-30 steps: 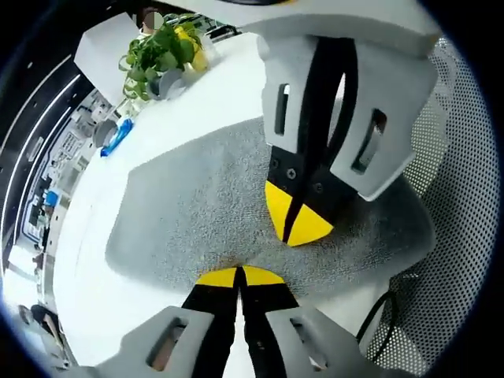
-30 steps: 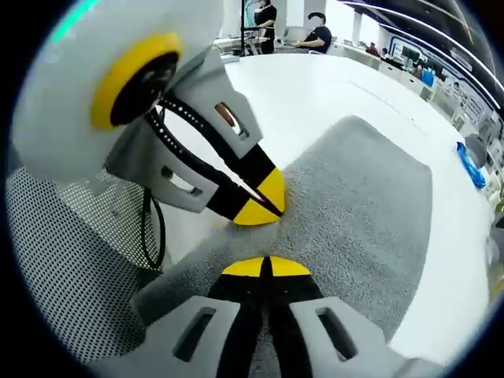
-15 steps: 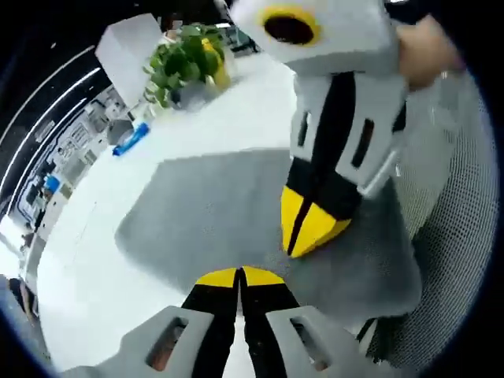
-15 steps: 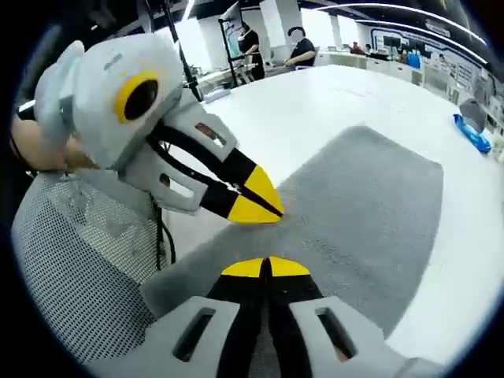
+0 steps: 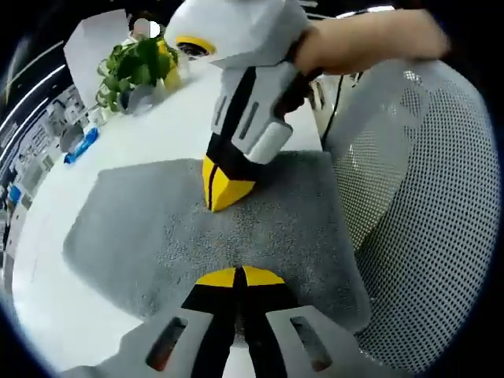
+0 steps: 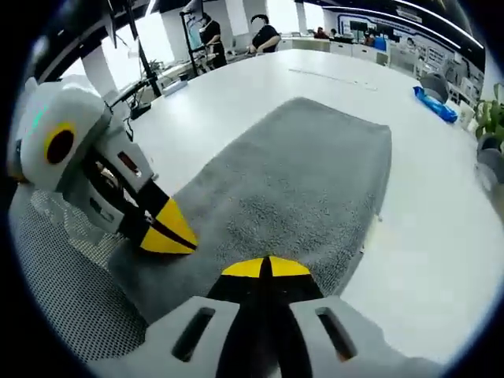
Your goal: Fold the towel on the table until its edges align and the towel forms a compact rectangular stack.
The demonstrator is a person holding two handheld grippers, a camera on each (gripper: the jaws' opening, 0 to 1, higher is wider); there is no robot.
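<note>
A grey towel (image 5: 157,228) lies spread flat on the white table (image 5: 173,126). In the left gripper view my left gripper (image 5: 236,277) is shut, its yellow tips over the towel's near edge. My right gripper (image 5: 223,187) comes down from above in a person's hand (image 5: 362,39), shut, tips touching the towel near its middle. In the right gripper view the towel (image 6: 299,173) stretches away, my right gripper (image 6: 268,268) is shut above its near end, and the left gripper (image 6: 167,234) sits shut at the towel's near left corner. No cloth shows pinched between either pair of jaws.
A mesh-backed chair (image 5: 425,197) stands against the table edge by the towel, also the chair (image 6: 63,315) at lower left. A potted plant (image 5: 138,67) and a blue object (image 5: 81,146) sit at the far side. People (image 6: 264,35) stand beyond the table.
Both views have swung. The two grippers have drawn apart: the right one now touches farther along the towel, the left one sits off at its corner. The towel stays flat.
</note>
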